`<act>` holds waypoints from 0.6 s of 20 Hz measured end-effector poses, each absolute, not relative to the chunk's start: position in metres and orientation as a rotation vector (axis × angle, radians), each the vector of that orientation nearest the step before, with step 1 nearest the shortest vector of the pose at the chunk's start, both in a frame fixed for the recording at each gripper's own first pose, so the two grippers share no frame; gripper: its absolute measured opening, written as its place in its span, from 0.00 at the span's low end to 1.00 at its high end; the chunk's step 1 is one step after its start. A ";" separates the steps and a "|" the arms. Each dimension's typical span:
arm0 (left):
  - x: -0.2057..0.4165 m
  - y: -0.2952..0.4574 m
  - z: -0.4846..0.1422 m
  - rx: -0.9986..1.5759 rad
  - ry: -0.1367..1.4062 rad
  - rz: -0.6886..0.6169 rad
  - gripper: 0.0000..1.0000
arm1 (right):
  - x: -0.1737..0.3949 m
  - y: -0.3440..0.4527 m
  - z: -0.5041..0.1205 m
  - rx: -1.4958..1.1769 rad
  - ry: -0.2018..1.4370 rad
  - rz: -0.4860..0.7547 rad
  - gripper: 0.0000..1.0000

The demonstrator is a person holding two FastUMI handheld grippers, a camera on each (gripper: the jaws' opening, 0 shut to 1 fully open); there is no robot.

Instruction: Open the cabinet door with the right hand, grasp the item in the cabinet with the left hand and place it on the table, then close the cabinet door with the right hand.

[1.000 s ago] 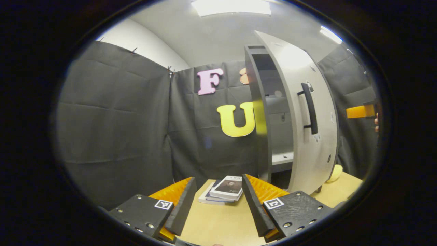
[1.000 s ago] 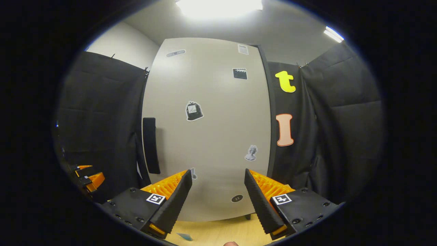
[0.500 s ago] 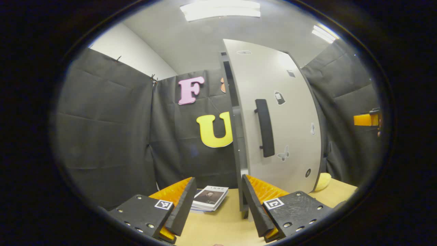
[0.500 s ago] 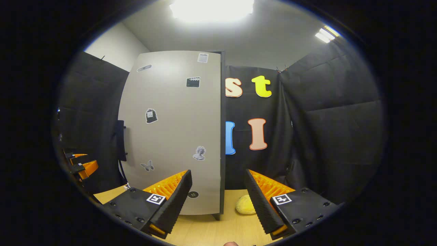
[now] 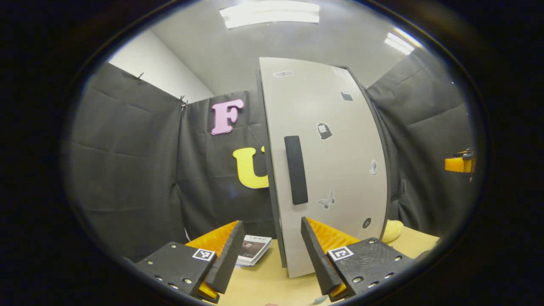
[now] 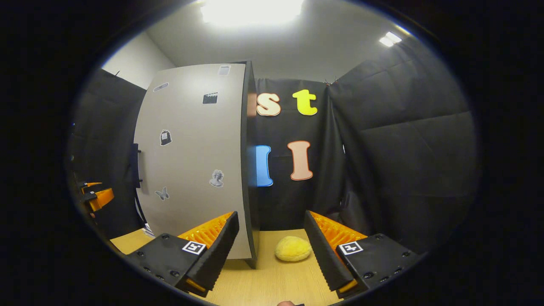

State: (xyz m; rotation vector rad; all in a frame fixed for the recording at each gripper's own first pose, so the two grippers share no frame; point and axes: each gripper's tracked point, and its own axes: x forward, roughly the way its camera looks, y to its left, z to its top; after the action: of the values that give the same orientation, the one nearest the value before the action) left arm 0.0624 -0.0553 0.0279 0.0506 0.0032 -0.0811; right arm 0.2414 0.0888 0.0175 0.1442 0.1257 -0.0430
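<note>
Left claw: your left claw (image 5: 268,250) stands wide open at 6 o'clock in the left gripper view, nothing between its fingers, held above the tabletop (image 5: 263,282).
Right claw: your right claw (image 6: 271,248) is likewise spread open and empty at 6 o'clock in the right gripper view; you also see it as a small shape at 3 o'clock in the left gripper view (image 5: 459,163).
Tabletop: pale wood, running under both claws.
Books: a small stack of books (image 5: 254,248) lies flat on the tabletop just past your left claw's left finger, at about 6 o'clock, beside the cabinet's left edge.
Yellow item: the rounded yellow item (image 6: 293,248) sits on the tabletop between your right claw's fingers in the right gripper view, apart from both, just right of the cabinet's foot; in the left gripper view it peeks out at 4 o'clock behind the cabinet's lower right corner (image 5: 392,230).
Cabinet: the cabinet (image 5: 272,170) stands upright on the tabletop, at 12 to 1 o'clock ahead of your left claw.
Cabinet door: the grey cabinet door (image 5: 335,170) lies flush against the front, with stickers on its face.
Handle: the dark vertical handle (image 5: 296,170) is near the door's left edge, untouched by either claw.
</note>
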 end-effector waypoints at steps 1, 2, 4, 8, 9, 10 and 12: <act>0.062 -0.055 0.027 0.051 0.003 -0.081 0.81 | 0.242 0.090 0.017 0.148 0.128 -0.042 0.98; 0.062 -0.056 0.026 0.050 0.004 -0.082 0.80 | 0.241 0.091 0.016 0.151 0.128 -0.041 0.97; 0.062 -0.054 0.026 0.049 0.006 -0.080 0.80 | 0.241 0.095 0.017 0.152 0.126 -0.035 0.97; 0.061 -0.053 0.027 0.050 0.005 -0.072 0.81 | 0.241 0.102 0.019 0.135 0.121 -0.024 0.97; 0.060 -0.053 0.026 0.051 0.004 -0.069 0.81 | 0.241 0.104 0.019 0.132 0.120 -0.023 0.97; 0.060 -0.054 0.027 0.053 0.003 -0.067 0.81 | 0.241 0.104 0.019 0.132 0.120 -0.023 0.96; 0.060 -0.053 0.026 0.056 0.002 -0.065 0.81 | 0.240 0.106 0.020 0.134 0.120 -0.022 0.96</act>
State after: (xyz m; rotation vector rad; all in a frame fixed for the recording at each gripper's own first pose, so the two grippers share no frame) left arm 0.0601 -0.0535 0.0262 0.0559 0.0015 -0.0652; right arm 0.2403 0.1059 0.0198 0.1339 0.1200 -0.0221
